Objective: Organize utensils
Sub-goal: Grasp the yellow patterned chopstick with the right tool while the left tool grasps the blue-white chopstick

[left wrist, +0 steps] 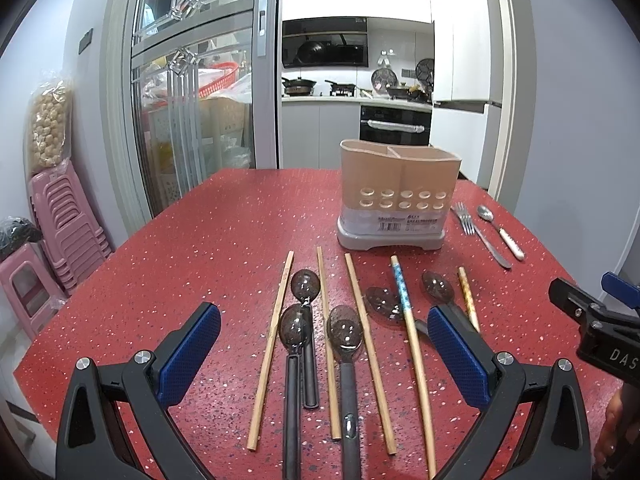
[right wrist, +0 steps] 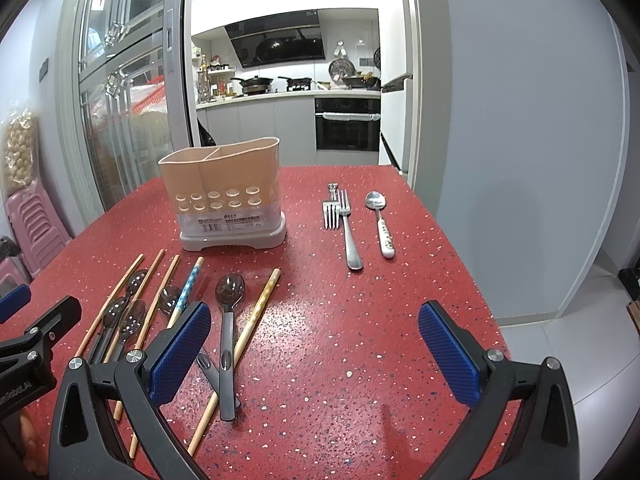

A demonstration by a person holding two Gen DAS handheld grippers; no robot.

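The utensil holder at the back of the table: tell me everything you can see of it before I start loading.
The utensil holder stands upright on the red table, beyond the row of chopsticks and dark spoons. Its body looks like beige plastic, oval, open-topped, split by an inner divider into two compartments; both look empty as far as the rim shows. Two rows of round holes run across the front. Below sits a grey footed base with a printed label. Nothing touches it; both tongs are well short of it.

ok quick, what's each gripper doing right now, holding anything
Left gripper: open, holding nothing.
Right gripper: open, holding nothing.
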